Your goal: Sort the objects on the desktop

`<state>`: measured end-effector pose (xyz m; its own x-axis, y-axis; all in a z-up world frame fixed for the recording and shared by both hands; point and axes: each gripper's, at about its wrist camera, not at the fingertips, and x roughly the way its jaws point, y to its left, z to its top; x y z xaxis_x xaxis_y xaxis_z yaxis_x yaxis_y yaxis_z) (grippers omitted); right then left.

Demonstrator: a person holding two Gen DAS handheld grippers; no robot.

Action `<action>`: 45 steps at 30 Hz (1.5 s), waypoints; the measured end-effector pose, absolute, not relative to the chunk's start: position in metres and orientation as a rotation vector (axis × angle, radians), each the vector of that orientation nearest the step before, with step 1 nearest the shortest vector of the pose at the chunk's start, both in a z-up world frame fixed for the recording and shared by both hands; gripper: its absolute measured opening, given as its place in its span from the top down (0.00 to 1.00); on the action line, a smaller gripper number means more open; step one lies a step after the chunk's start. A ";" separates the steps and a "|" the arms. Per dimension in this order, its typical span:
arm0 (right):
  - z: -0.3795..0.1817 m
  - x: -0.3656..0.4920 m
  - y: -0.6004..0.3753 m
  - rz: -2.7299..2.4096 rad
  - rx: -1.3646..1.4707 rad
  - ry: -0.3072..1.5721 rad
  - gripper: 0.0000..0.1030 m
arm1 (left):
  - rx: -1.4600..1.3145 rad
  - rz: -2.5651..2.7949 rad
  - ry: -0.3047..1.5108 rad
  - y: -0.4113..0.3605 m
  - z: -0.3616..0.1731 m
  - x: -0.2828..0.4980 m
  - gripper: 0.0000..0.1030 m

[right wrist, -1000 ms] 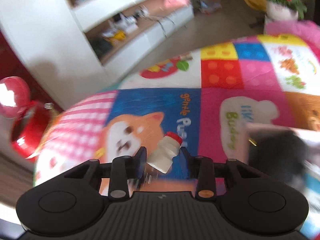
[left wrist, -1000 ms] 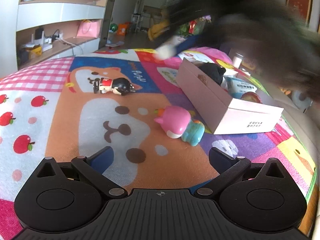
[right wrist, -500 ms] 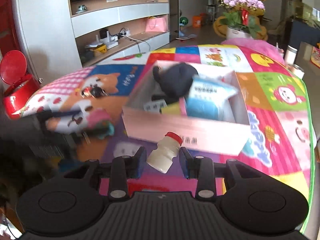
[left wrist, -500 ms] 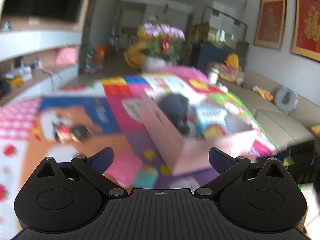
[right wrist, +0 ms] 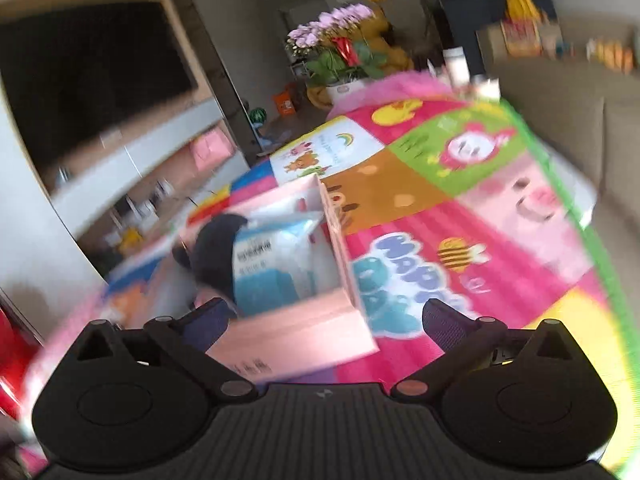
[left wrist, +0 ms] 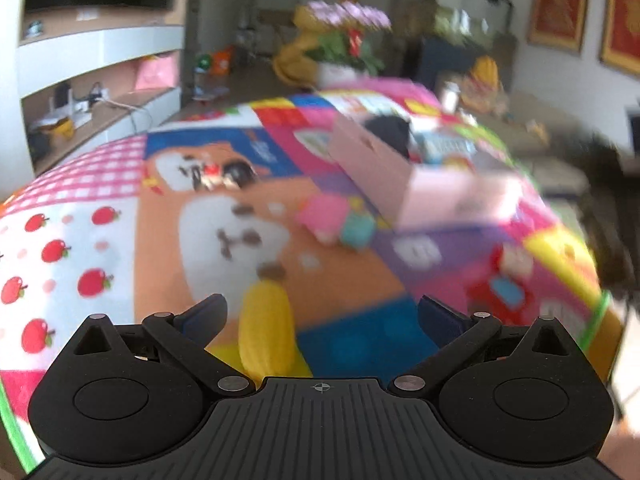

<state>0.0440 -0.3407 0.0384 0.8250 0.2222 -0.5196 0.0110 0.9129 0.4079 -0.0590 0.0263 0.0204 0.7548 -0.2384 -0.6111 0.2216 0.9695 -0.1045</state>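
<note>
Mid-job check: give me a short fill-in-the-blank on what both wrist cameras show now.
1. The right gripper has just been opening; its jaws stand ____.
2. Ahead of it sits a pink ____ holding a blue pack.
3. Between the open left gripper's fingers lies a toy of ____ colour.

Missing: open; box; yellow

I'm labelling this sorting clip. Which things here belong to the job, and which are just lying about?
Part of the job:
- pink box
- blue pouch and black toy in it
- yellow toy
- pink and teal toys
- dark figurine

Just around:
- play mat
- flower pot
- television
- shelves
</note>
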 end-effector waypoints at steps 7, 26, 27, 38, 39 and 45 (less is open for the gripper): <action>0.029 0.069 -0.310 0.183 0.439 0.645 0.00 | -0.004 -0.186 0.708 0.028 0.013 -0.063 0.00; 0.008 -0.019 -0.267 0.220 0.101 0.643 0.00 | -0.032 0.003 0.737 0.074 0.012 -0.047 0.00; 0.005 -0.020 -0.262 0.221 0.086 0.644 0.00 | -0.025 0.005 0.726 0.073 0.011 -0.045 0.00; -0.002 -0.024 -0.252 0.202 0.086 0.656 0.00 | -0.104 0.050 0.704 0.086 0.011 -0.019 0.66; -0.003 -0.022 -0.254 0.200 0.097 0.664 0.00 | -0.097 0.028 0.701 0.081 0.013 -0.018 0.66; -0.004 -0.021 -0.255 0.180 0.115 0.673 0.00 | -0.044 -0.247 0.677 0.020 0.020 -0.021 0.66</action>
